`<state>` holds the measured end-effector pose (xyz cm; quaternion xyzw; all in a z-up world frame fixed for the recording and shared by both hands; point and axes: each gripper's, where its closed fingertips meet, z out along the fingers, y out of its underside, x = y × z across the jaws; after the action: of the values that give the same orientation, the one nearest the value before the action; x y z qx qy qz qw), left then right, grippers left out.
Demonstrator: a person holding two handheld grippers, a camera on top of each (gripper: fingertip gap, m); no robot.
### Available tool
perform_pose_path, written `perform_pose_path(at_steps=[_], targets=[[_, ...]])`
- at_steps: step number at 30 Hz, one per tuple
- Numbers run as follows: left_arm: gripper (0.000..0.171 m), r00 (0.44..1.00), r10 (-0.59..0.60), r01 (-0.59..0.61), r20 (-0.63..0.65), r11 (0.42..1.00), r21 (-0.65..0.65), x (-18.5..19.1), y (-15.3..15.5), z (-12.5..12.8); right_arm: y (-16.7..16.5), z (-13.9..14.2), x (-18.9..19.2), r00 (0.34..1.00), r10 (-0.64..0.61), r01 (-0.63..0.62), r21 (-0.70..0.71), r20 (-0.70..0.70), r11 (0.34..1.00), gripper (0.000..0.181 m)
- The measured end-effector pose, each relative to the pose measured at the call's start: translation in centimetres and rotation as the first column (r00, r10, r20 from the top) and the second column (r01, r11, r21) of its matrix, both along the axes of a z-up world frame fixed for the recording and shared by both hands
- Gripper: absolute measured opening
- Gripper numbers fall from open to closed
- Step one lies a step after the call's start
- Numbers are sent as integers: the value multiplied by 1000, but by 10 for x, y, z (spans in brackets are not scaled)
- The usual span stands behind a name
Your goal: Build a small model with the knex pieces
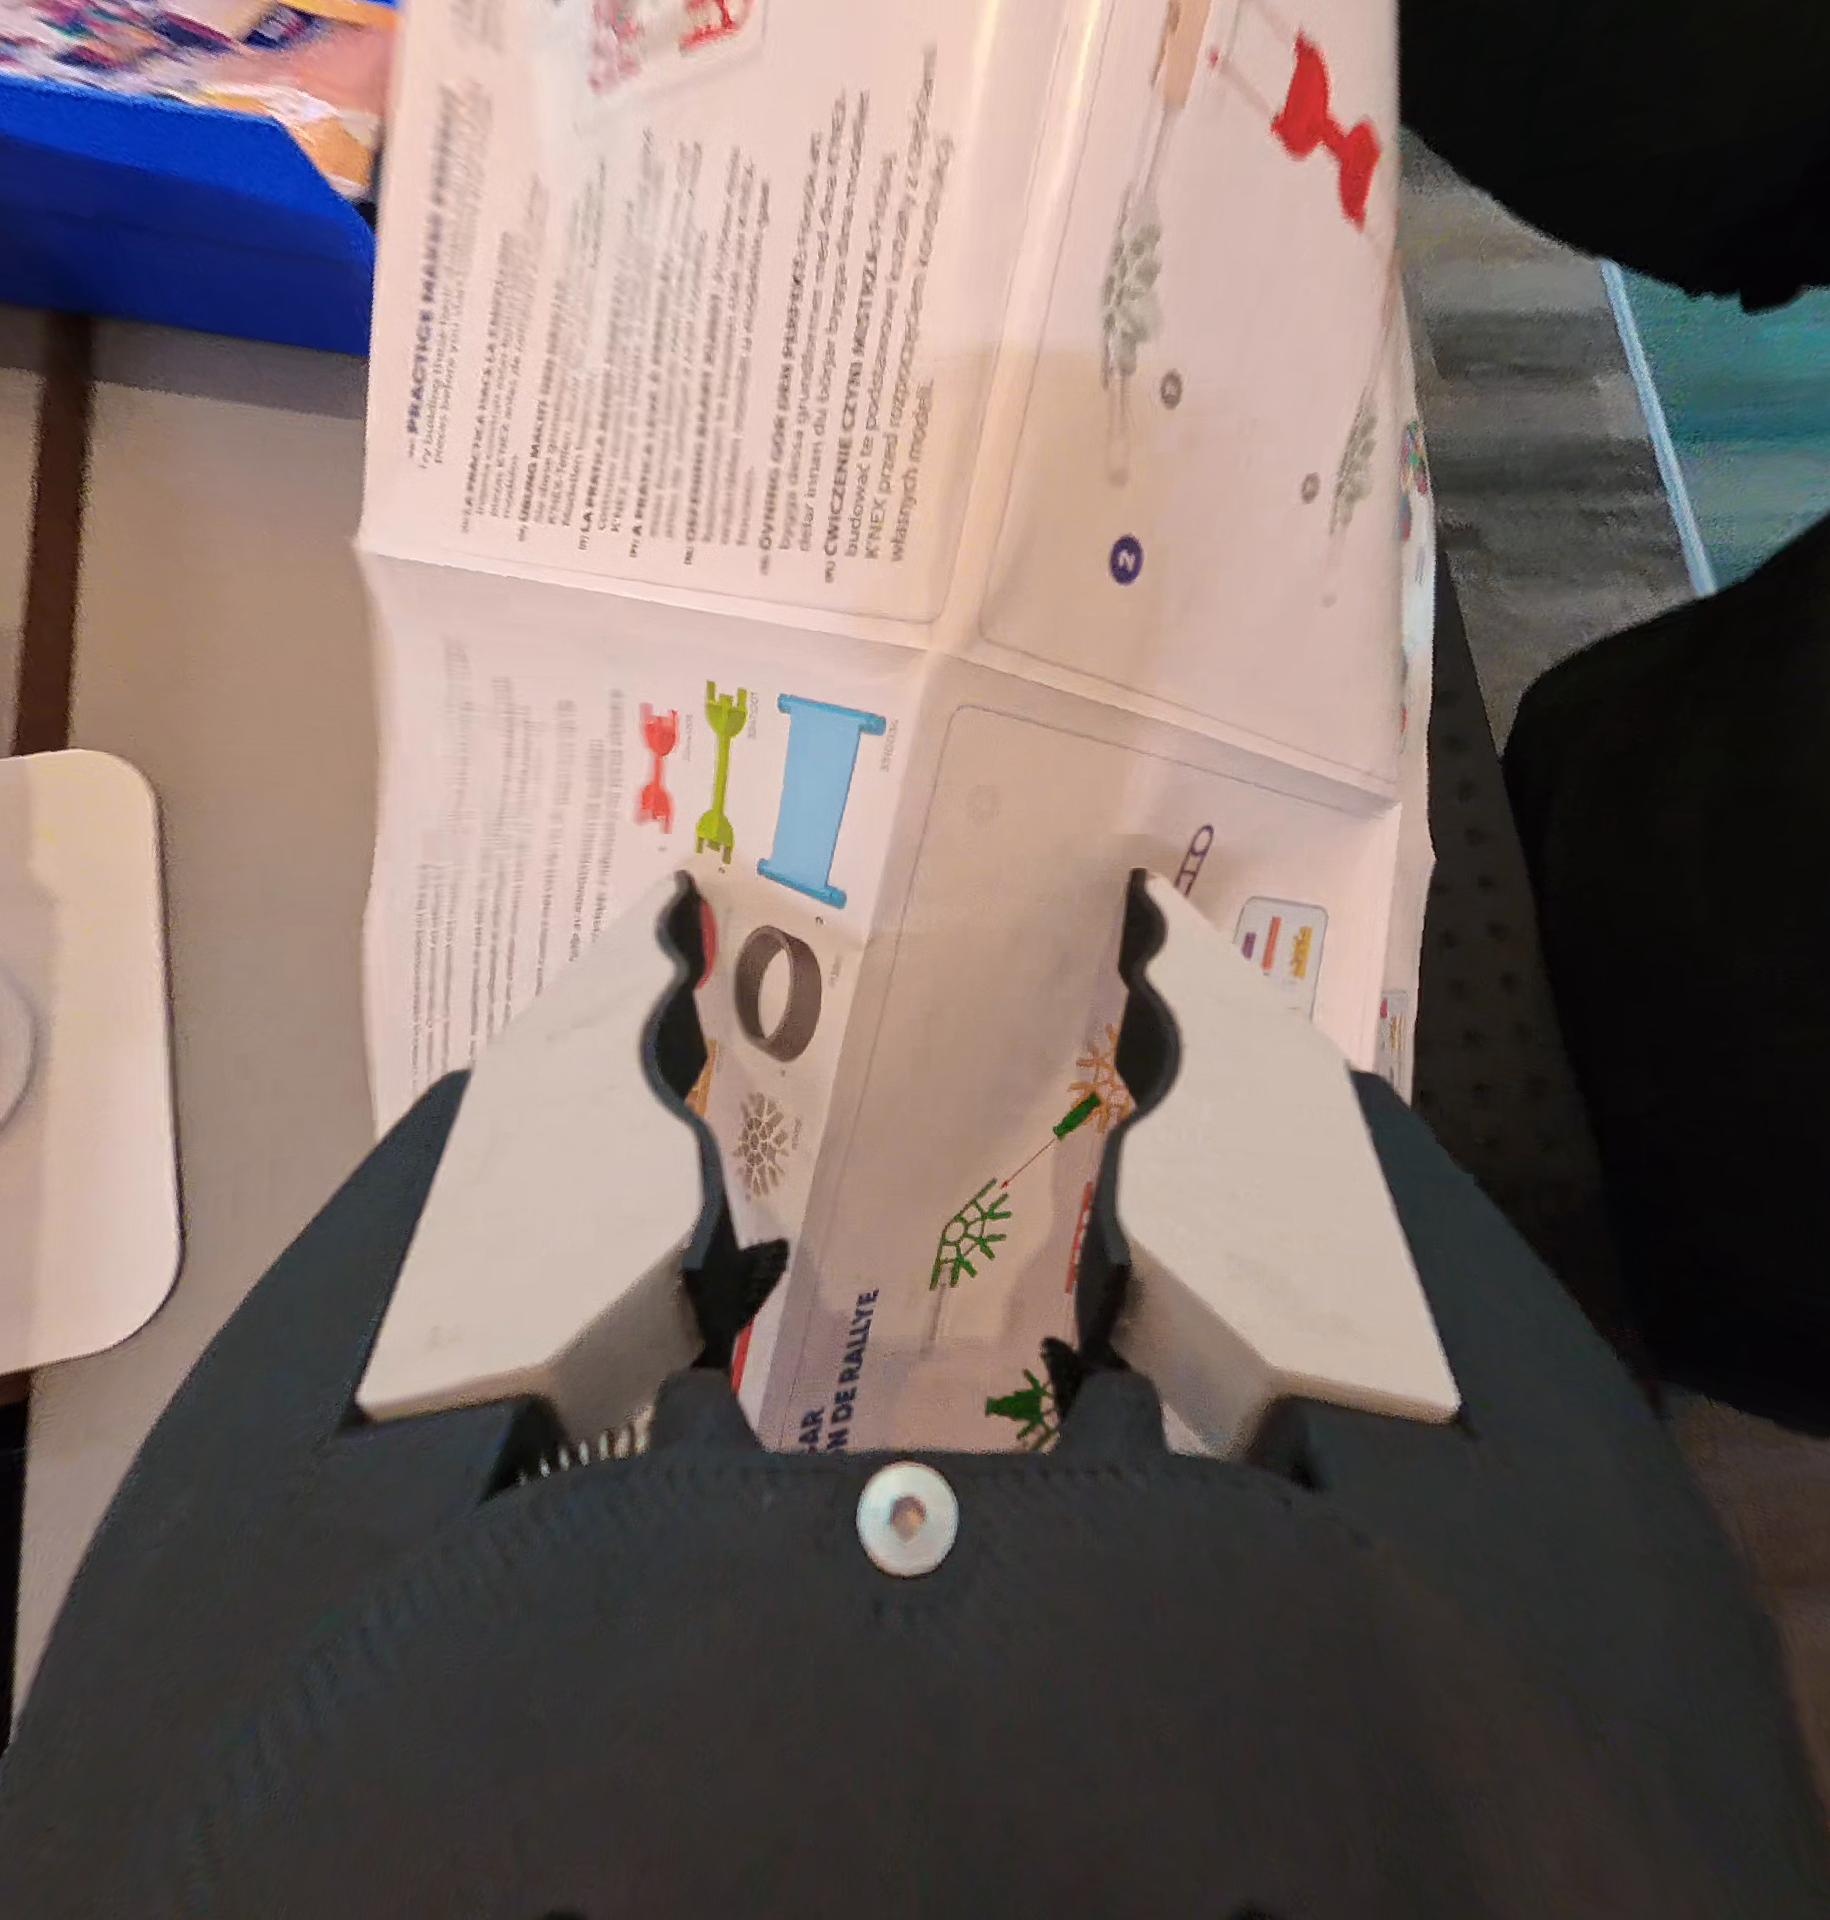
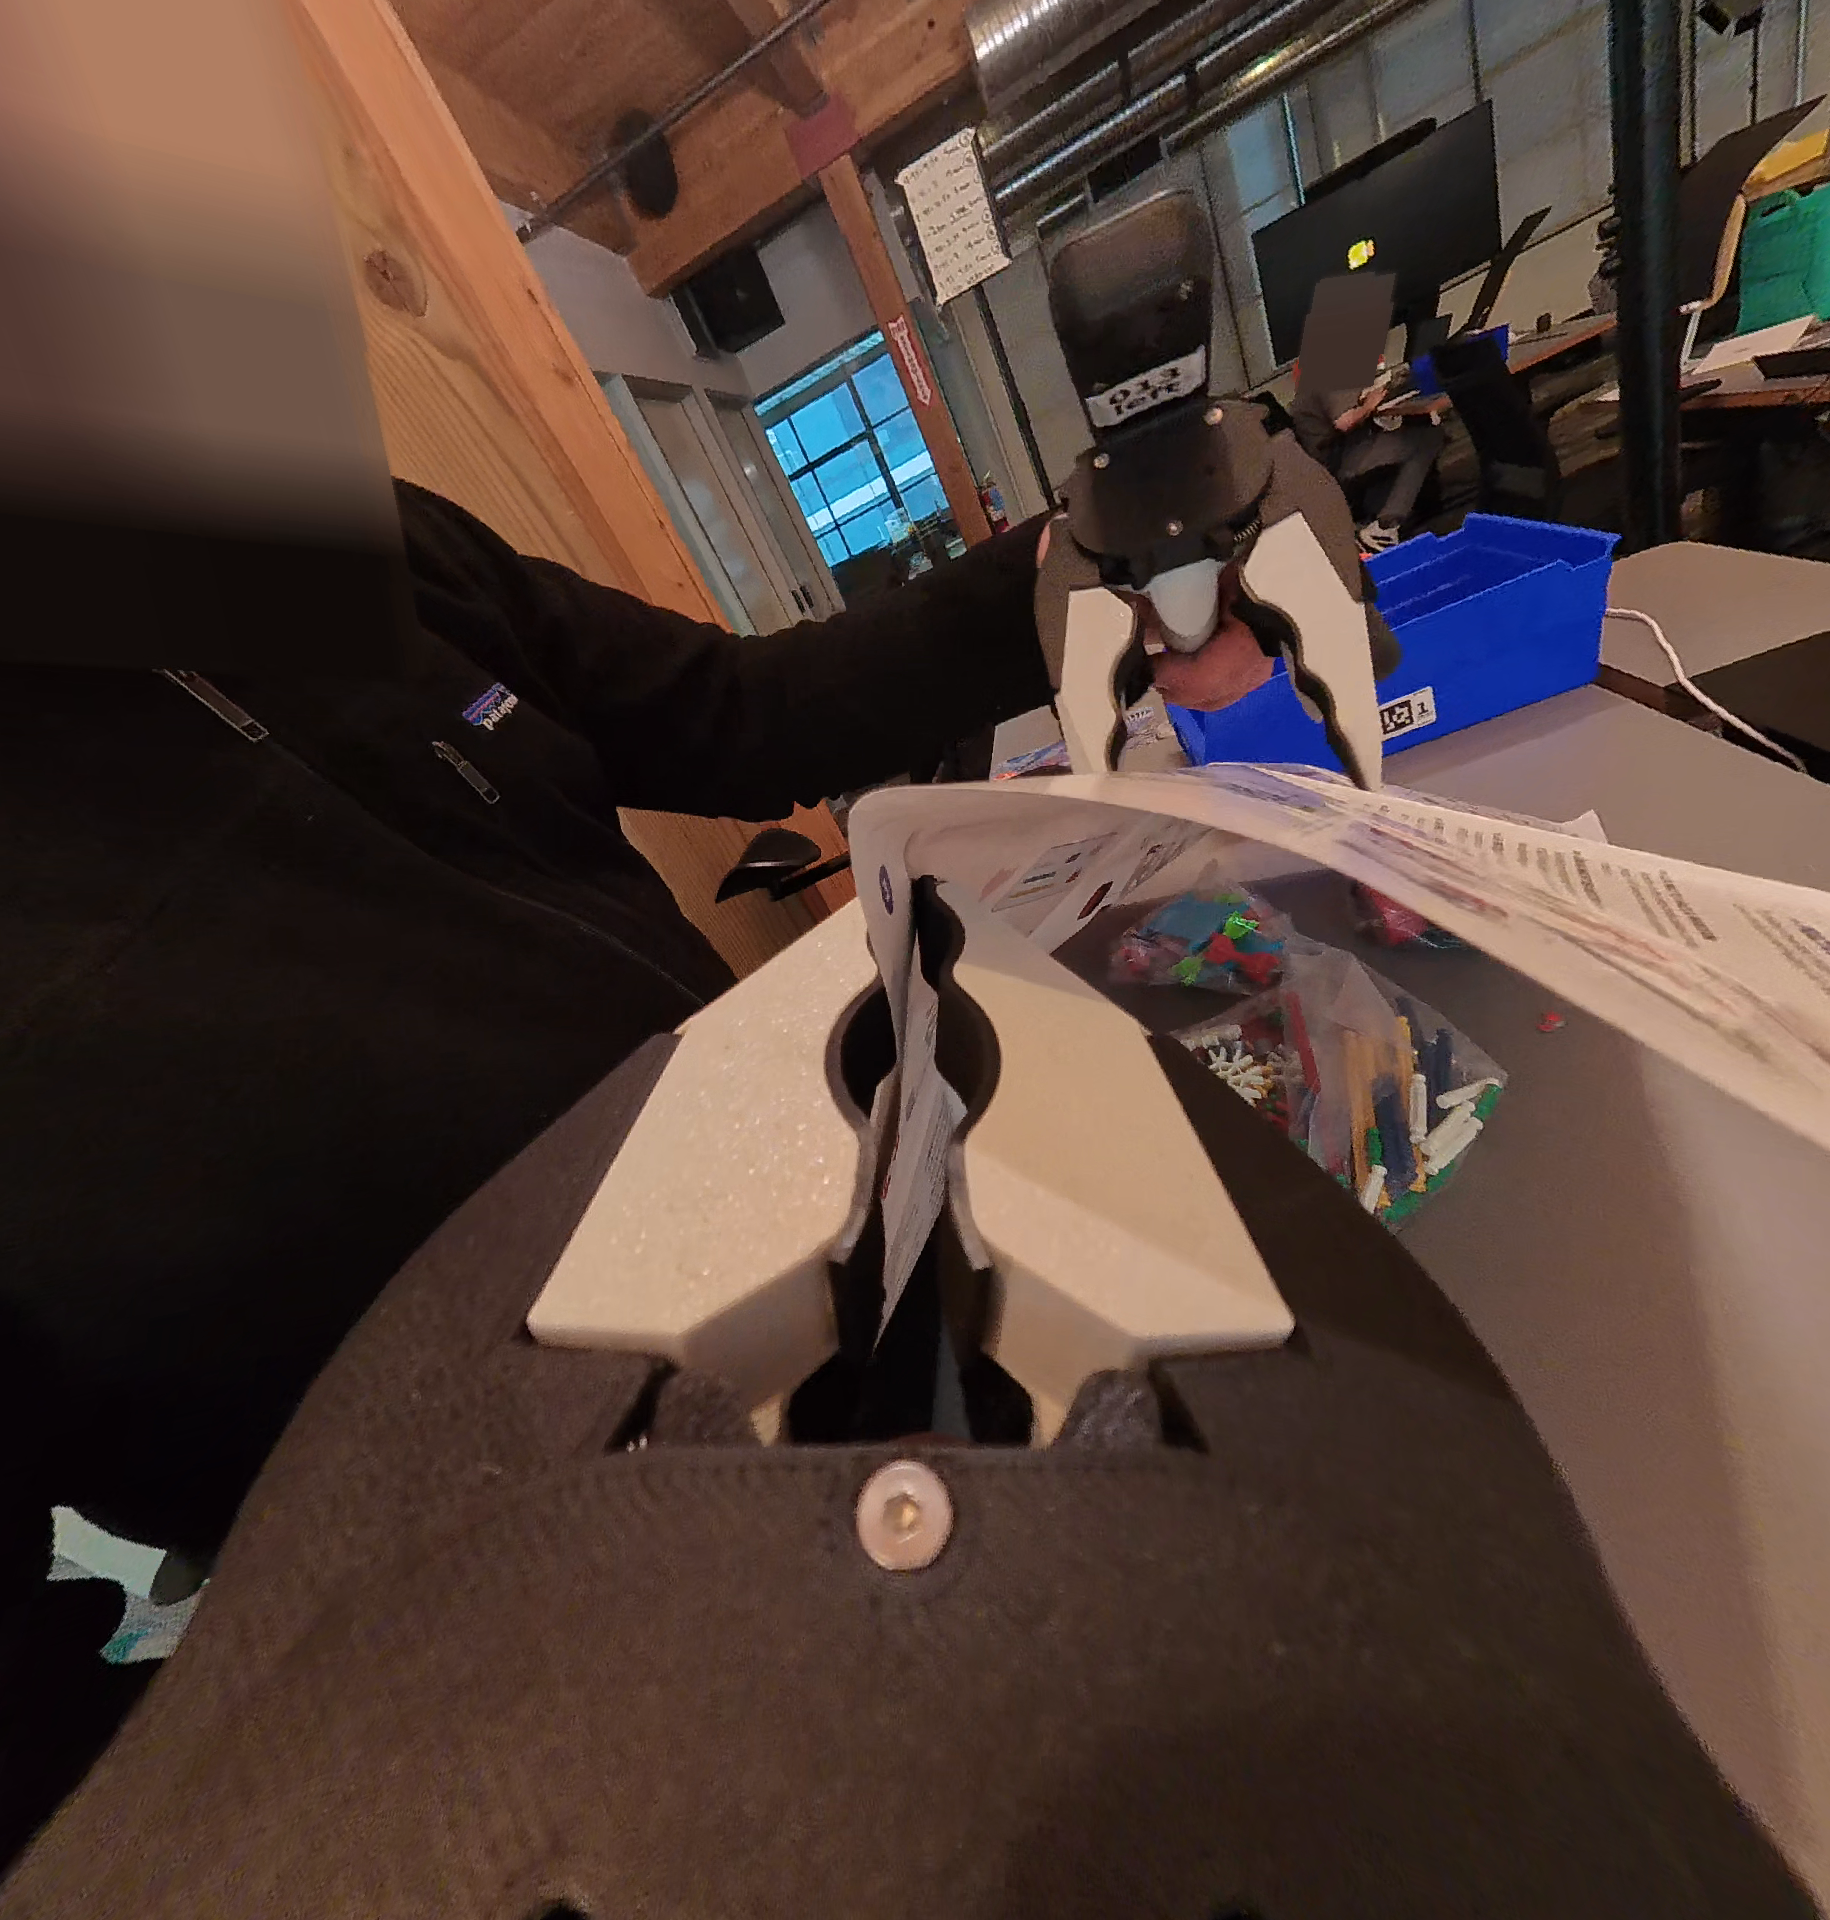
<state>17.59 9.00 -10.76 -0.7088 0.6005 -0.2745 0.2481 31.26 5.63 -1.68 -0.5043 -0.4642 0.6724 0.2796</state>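
Note:
A large creased instruction sheet (image 1: 682,416) with printed text and pictures of coloured parts is spread below my left gripper (image 1: 909,883). That gripper is open and empty, with its fingertips just over the sheet's raised top. In the right wrist view the sheet (image 2: 1513,894) arches above the table, and my right gripper (image 2: 921,904) is shut on its near edge and holds it up. The left gripper (image 2: 1238,764) shows there from the front, open over the sheet's far side. Whether it touches the paper is unclear.
Two clear bags of small coloured plastic pieces (image 2: 1358,1091) (image 2: 1202,945) lie under the lifted sheet. A blue bin (image 2: 1493,613) stands behind on the grey table (image 2: 1721,1351). A white moulded tray (image 1: 59,1039) is at the left. A person's black sleeve (image 2: 786,675) reaches across. Tip to tip, the grippers are about 15 centimetres apart.

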Motion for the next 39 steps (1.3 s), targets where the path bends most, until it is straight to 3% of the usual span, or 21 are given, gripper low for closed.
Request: perform_pose_path(at_steps=[8,10,13,17,22,26,28,31,35,39], targets=[[2,994,-96,90,-46,989,-115,1,-17,-6,11,-13,10,997,-54,56,-28,48,998,0],[0,994,-80,70,-70,989,-134,-2,-16,-6,23,-22,12,988,-122,127,-43,97,991,1],[0,991,-66,48,-119,988,-146,-9,-14,-11,35,-34,22,958,-229,232,4,174,973,29],[0,989,-84,66,-123,987,-148,-8,-20,-7,46,-32,34,884,-402,350,232,239,907,61],[0,977,-129,113,-170,988,-102,-6,-25,-2,49,-26,24,828,-465,237,557,312,796,93],[0,974,-158,142,-160,984,-109,0,-33,5,56,-5,33,832,-475,220,616,287,756,97],[0,971,-174,155,-167,980,-122,3,-38,6,49,-7,30,841,-436,144,643,321,752,96],[0,968,-191,171,-165,977,-128,6,-40,6,43,-34,22,820,-360,1,627,446,779,90],[0,966,-202,181,-164,974,-136,6,-41,5,29,-62,21,814,-166,-120,440,557,890,51],[0,966,-207,187,-152,973,-136,6,-42,7,23,-66,23,825,-95,-138,361,557,922,12]])
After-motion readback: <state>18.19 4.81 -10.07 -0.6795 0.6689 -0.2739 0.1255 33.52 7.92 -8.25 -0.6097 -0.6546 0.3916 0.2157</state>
